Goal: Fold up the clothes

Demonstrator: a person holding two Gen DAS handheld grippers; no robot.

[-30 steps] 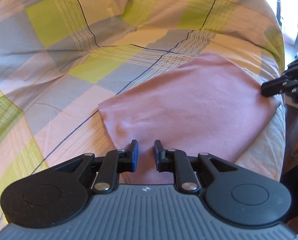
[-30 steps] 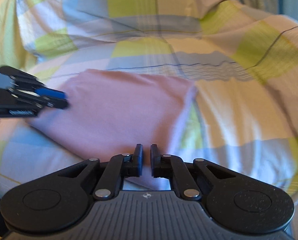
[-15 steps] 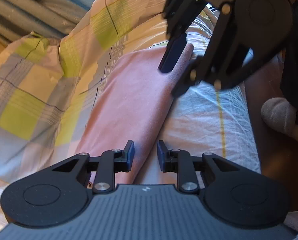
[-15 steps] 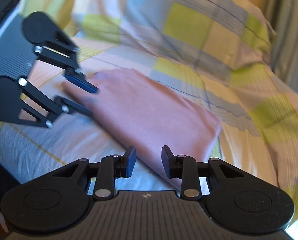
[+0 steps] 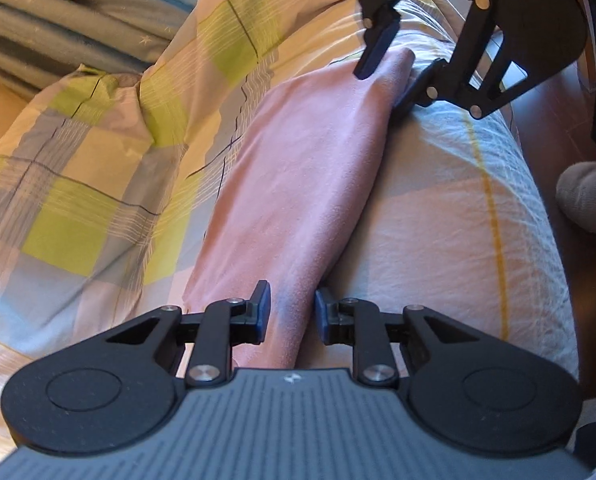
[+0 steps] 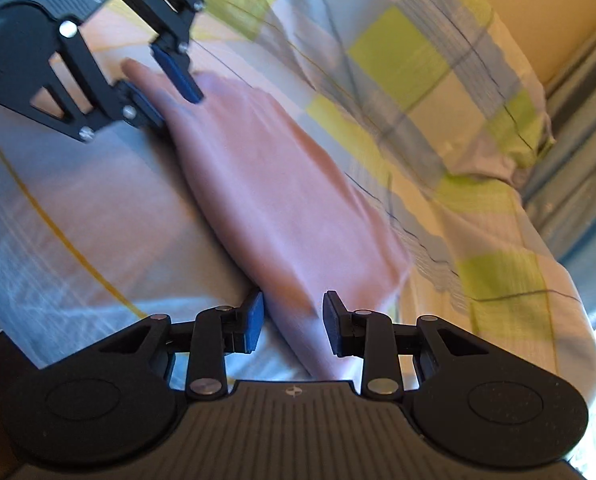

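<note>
Pink garment point(image 5: 298, 184), folded, lies on the checked bedspread point(image 5: 98, 184) beside its near edge.
Your left gripper point(image 5: 290, 312) and right gripper point(image 6: 292, 316) each straddle an end, claws spread; close too shallow and you'll likely pinch only the top layer, spoiling the fold.

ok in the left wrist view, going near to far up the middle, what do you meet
left gripper, fingers open around the near end of the pink garment → the length of the garment lying on the checked bedding → right gripper, open at the garment's far end
</note>
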